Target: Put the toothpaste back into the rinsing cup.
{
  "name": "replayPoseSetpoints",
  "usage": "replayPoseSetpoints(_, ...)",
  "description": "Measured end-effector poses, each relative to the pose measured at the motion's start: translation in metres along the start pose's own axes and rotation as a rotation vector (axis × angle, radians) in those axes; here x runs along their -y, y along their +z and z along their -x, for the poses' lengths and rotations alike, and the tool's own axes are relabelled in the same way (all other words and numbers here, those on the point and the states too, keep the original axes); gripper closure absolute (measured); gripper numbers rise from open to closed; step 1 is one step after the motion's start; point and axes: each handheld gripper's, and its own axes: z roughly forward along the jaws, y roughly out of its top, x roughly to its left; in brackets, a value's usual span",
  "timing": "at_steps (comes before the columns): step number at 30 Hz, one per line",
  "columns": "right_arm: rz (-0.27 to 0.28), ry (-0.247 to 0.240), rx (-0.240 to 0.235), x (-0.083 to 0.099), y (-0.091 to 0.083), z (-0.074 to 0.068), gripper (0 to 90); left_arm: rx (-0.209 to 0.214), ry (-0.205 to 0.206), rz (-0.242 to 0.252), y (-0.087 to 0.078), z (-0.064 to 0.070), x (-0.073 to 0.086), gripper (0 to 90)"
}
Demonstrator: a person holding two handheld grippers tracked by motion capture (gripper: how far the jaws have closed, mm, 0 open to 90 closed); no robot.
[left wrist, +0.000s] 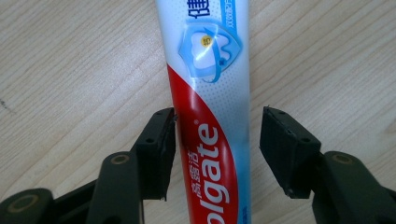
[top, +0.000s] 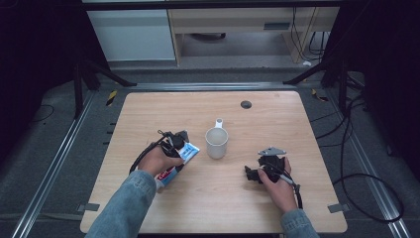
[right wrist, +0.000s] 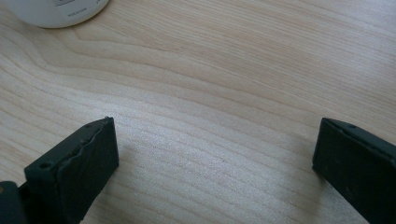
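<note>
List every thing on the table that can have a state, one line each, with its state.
Toothpaste tube: lying flat on the table, between the left gripper's jaws, one jaw touching it, the other apart.
Mug: upright, nothing visible inside it, handle turned away from the person.
Left gripper: open, straddling the tube.
Right gripper: open wide, nothing between its jaws, over bare wood.

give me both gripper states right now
left gripper: open, jaws either side of the toothpaste tube, one pad touching it, not clamped
right gripper: open, holding nothing, over the table
</note>
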Motion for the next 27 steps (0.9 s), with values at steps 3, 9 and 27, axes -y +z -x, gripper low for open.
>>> replayPoseSetpoints(3, 0.000, -0.002, 0.000, 0.000, 0.000, 0.000, 0.5, -0.001, -0.005, 0.000, 0.001, 0.000, -0.002, 46.1)
replayPoseSetpoints(9, 0.000, 0.000, 0.000, 0.000, 0.000, 0.000, 0.5, -0.015, -0.025, 0.013, 0.006, 0.000, -0.009, 45.9)
replayPoseSetpoints(27, 0.000, -0.004, -0.006, 0.000, 0.000, 0.001, 0.5, -0.022, -0.055, 0.004, 0.019, -0.003, -0.022, 45.0)
